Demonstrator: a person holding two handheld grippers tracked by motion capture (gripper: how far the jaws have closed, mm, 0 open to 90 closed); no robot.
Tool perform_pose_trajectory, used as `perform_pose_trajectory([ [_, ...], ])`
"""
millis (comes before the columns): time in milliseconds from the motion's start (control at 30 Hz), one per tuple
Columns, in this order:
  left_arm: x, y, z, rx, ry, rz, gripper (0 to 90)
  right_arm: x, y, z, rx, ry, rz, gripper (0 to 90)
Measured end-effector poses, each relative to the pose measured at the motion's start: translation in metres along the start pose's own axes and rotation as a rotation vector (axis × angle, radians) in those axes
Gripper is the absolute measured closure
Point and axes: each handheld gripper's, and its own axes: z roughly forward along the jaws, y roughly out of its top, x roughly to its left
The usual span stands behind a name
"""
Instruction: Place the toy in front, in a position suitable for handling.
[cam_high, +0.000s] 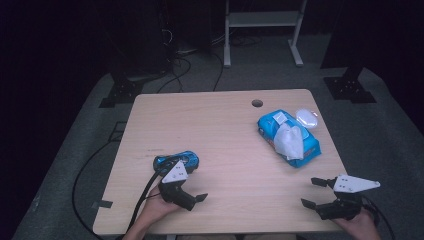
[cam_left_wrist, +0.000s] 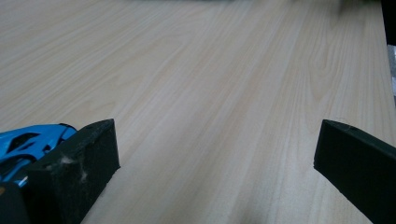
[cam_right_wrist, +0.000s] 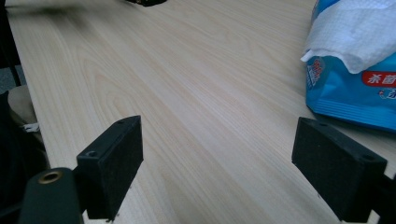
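1. The left tool (cam_high: 192, 192) hung low over the near left part of the counter (cam_high: 220, 130), its jaws spread wide with nothing between them. The small blue toy car (cam_high: 176, 161) sat just beyond it, and in the left gripper view the car (cam_left_wrist: 28, 144) lay outside one jaw, close against it or touching; I could not tell which.
2. The right tool (cam_high: 314, 192) waited at the near right corner, jaws likewise wide apart and empty. The blue wipes pack (cam_high: 289, 137) lay well beyond it, with a white wipe (cam_high: 290, 141) standing out of its top.
3. As I judged it, the main risk lay on the left: with the car outside the jaws, any sideways sweep would shove it along the smooth wood or set it rolling instead of catching it.
4. On the right, a careless reach might have pinched the loose wipe alone and dragged the light pack.
5. The grey plate on the left tool covered part of the car from above, so its heading was hard to read. The print on the pack (cam_right_wrist: 355, 98) was cut off, and a small white thing (cam_high: 306, 118) by its far end was too faint to name.
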Motion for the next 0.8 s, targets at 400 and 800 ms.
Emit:
perform_pose_trajectory([
  [400,0.023,0.013,-0.016,-0.009,0.051,0.033,0.0,0.003,0.002,0.005,0.013,-0.006,-0.001,15.8],
  [800,0.057,0.022,-0.037,-0.027,0.117,0.016,0.0,-0.002,0.003,0.016,0.040,0.015,0.016,15.7],
])
